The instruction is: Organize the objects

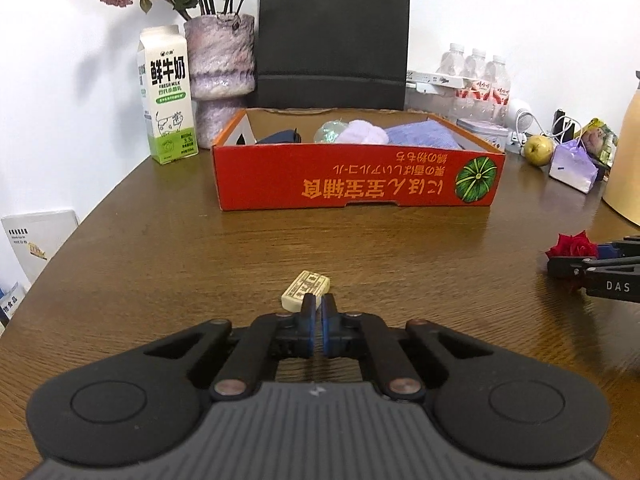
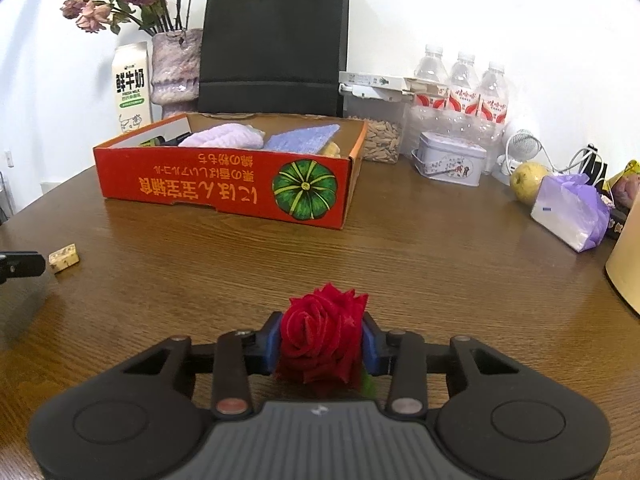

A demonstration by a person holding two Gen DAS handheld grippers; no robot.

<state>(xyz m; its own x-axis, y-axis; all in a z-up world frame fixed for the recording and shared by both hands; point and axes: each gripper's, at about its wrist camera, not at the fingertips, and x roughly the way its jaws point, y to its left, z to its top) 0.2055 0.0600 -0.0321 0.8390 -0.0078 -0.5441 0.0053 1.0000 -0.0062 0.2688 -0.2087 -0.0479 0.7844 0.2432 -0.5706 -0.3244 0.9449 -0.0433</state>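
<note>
Nearest the lens in the left wrist view, the left gripper (image 1: 318, 306) sits low in the frame with its blue-padded jaws drawn almost together, only a thin slit between them and nothing in it. Just beyond the fingertips, touching or nearly touching the left one, a small cream rectangular eraser with printed lettering (image 1: 306, 291) lies flat on the brown wood-grain table (image 1: 160, 264). At the right edge of that frame the right gripper (image 1: 560, 262) reaches in, holding red petals.

In the right wrist view, the right gripper (image 2: 320, 342) is closed partway on a red fabric rose (image 2: 322, 330), its blue pads pressing the bloom from both sides at lower centre. The eraser (image 2: 64, 258) shows at the left edge, beside the tip of the left gripper (image 2: 24, 266).

Farther back, in the middle of both frames, stands an open orange cardboard box printed with a green pumpkin (image 1: 356, 178), holding a lilac fluffy cloth (image 1: 366, 132) and a blue ribbed cloth (image 1: 424, 134).

Behind it, against the white wall, are a green-and-white milk carton (image 1: 166, 96), a mottled purple vase of dried roses (image 1: 222, 64), a black paper carrier bag (image 1: 332, 40) and clear plastic water bottles (image 2: 460, 84). At the right, a yellow-green apple (image 2: 528, 176) lies beside a lilac plastic bag (image 2: 568, 210).
</note>
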